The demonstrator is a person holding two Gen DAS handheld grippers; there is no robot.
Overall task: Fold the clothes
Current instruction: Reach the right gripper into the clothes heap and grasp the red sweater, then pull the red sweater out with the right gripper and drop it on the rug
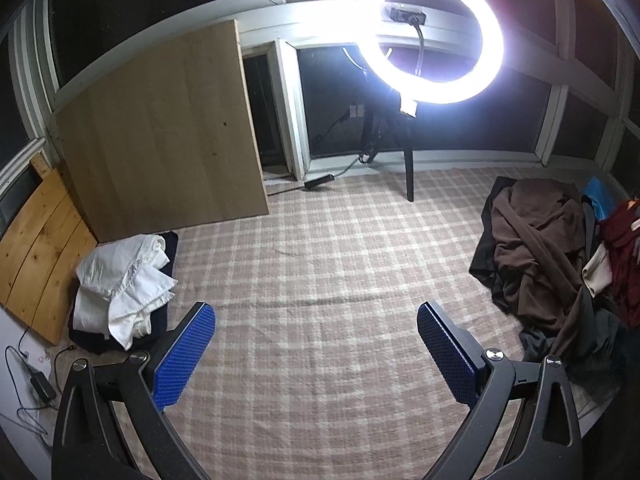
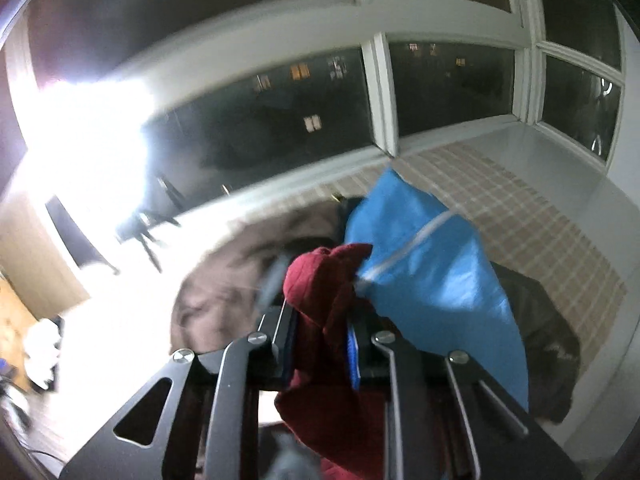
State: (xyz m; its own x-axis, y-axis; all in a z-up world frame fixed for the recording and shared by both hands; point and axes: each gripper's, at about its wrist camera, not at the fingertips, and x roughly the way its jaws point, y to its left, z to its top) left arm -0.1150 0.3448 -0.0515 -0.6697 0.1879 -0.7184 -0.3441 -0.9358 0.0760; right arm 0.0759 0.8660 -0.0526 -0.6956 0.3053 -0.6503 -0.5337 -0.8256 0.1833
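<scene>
The right gripper (image 2: 322,344) pinches a dark red garment (image 2: 332,280); the left gripper (image 1: 316,344) hangs spread wide, empty — over a plaid blanket (image 1: 320,248), ring light (image 1: 432,40) glaring.

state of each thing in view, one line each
left hand-held gripper: open, empty
right hand-held gripper: shut on dark red garment
white cloth: loosely folded on dark clothes
brown garment: crumpled on pile
ring light: on
blue bag: crumpled
</scene>
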